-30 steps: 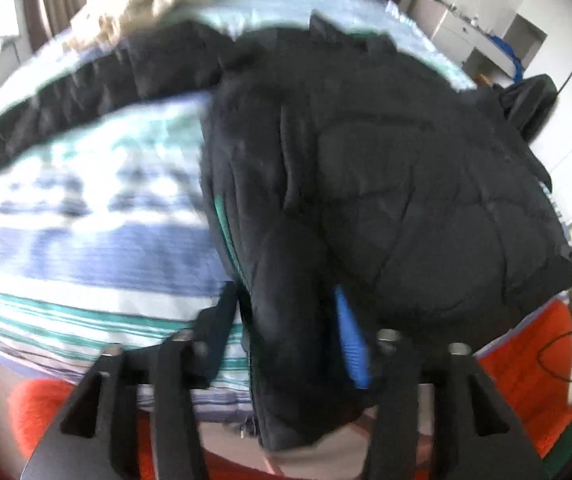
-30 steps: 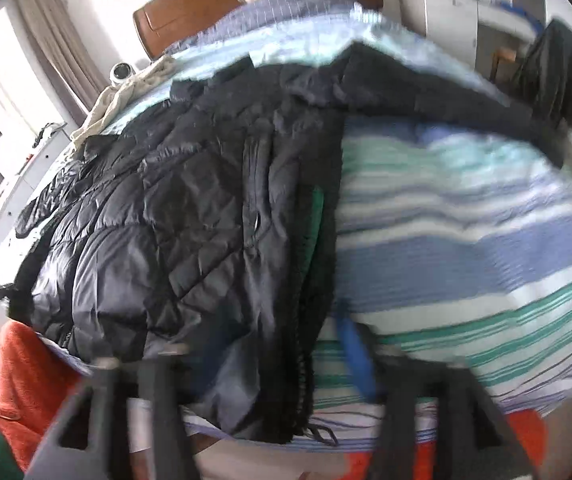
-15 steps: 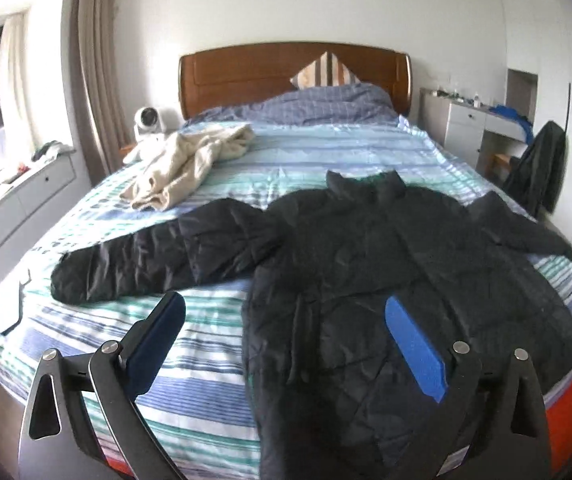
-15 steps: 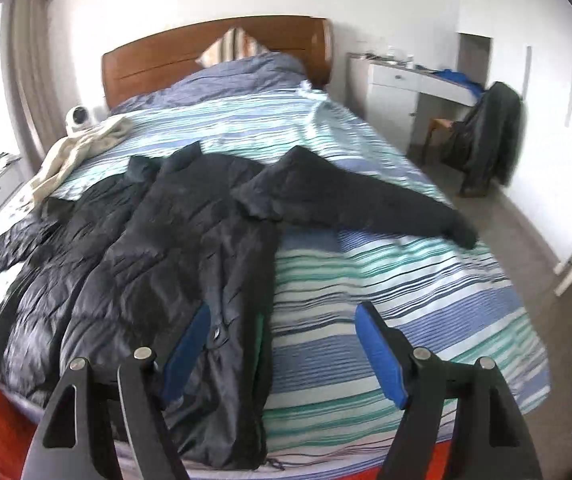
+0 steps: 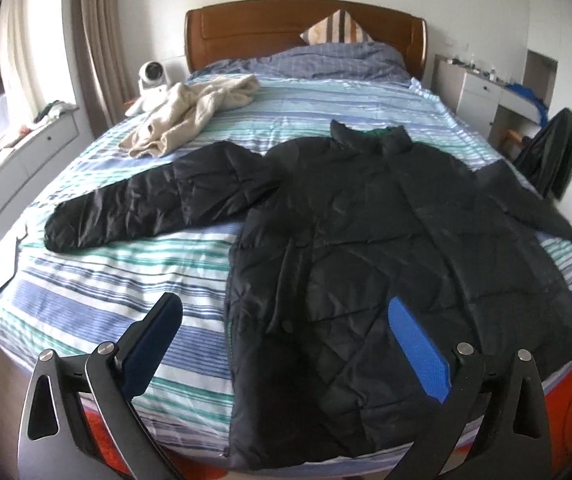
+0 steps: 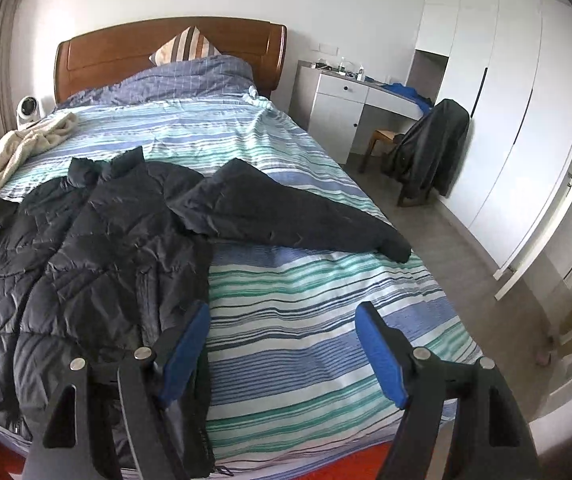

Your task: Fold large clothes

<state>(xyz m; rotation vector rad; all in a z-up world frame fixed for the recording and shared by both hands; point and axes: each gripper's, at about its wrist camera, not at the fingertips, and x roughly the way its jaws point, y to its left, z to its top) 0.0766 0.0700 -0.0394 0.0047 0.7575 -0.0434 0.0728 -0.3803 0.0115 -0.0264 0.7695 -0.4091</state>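
Note:
A black quilted jacket (image 5: 386, 240) lies spread face up on the striped bed, collar toward the headboard and both sleeves stretched out sideways. Its hem hangs over the bed's near edge. My left gripper (image 5: 282, 308) hovers above the lower front of the jacket. Its jaws are opening, and nothing is held between its blue pads (image 5: 418, 348). In the right wrist view, the jacket (image 6: 86, 260) fills the left side, with one sleeve (image 6: 306, 220) reaching right. My right gripper (image 6: 283, 312) stands open over the jacket's right edge and the bare sheet, holding nothing.
A beige garment (image 5: 190, 120) lies crumpled at the bed's far left, near a small white fan (image 5: 150, 76). A white dresser (image 5: 26, 148) runs along the left. To the right stand a desk (image 6: 342, 100), a chair draped in dark clothing (image 6: 426, 152) and white wardrobes (image 6: 506, 120). Grey floor (image 6: 466, 248) lies beside the bed.
Both grippers have lifted and tipped up from close over the jacket's hem, so the whole bed now shows. The left jaws spread wide and came off the hem.

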